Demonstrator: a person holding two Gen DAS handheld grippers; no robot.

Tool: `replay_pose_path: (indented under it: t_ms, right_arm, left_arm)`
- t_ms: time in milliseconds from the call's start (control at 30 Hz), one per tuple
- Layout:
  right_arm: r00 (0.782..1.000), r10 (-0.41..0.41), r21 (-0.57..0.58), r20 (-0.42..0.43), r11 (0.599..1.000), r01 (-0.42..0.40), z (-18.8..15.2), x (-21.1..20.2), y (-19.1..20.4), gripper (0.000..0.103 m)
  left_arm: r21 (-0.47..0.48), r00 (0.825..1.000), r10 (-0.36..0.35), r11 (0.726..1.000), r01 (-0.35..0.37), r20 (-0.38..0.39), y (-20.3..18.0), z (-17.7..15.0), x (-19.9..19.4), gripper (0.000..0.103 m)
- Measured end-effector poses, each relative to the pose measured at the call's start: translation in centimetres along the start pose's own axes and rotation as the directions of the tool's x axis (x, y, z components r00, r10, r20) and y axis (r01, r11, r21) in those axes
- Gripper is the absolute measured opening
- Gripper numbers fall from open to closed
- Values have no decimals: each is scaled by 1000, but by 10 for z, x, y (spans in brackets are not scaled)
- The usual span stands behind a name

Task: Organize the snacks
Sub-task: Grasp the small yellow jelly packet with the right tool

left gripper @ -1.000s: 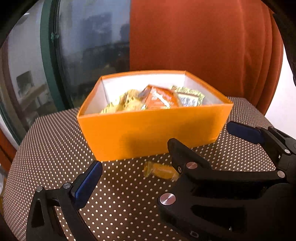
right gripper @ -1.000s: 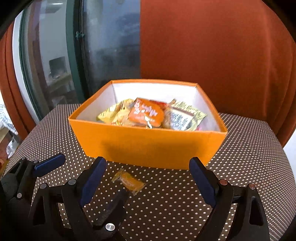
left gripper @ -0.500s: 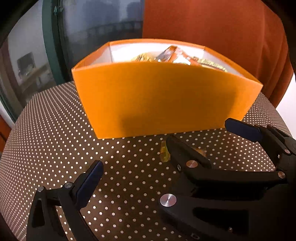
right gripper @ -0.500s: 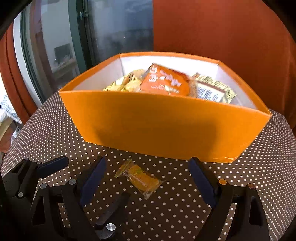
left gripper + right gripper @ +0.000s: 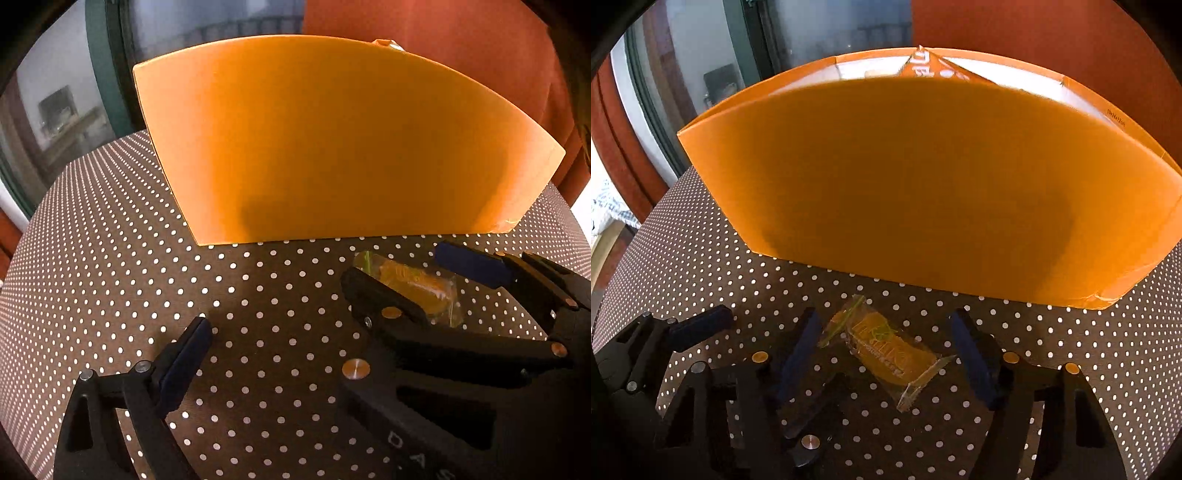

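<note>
A small orange candy in a clear wrapper lies on the dotted cloth just in front of the orange box. My right gripper straddles the candy with its jaws closing; the pads stand clear of the wrapper on both sides. In the left wrist view the same candy shows between the right gripper's fingers. My left gripper is low beside it, jaws closing, no snack between them; its right finger is hidden behind the right gripper. An orange packet peeks over the box rim.
The brown polka-dot tablecloth covers a round table whose edge curves away left and right. The box wall stands close ahead. A window is at the back left and a rust-orange curtain behind the box.
Both grippers have sunk and come closer to the box, whose front wall now hides most of its snacks. Both sets of jaws have narrowed. The candy now lies between the right fingers.
</note>
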State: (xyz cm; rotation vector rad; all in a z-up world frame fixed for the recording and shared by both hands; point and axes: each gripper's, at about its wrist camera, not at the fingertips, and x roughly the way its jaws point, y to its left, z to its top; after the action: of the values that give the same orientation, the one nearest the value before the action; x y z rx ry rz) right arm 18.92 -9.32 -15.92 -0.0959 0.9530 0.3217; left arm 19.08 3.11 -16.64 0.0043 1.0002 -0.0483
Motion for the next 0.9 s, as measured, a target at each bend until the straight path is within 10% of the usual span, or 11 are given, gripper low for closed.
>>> replay_pose_path:
  t_ms: [367, 900]
  right_arm:
    - [999, -42, 0, -6, 999, 42, -4, 0, 0, 37]
    - [999, -51, 73, 1, 996, 51, -26, -18, -13, 28]
  left_arm:
    - [31, 1000, -1, 1000, 0, 16, -5, -3, 4, 95]
    - [81, 999, -52, 995, 51, 3, -43, -23, -8, 94]
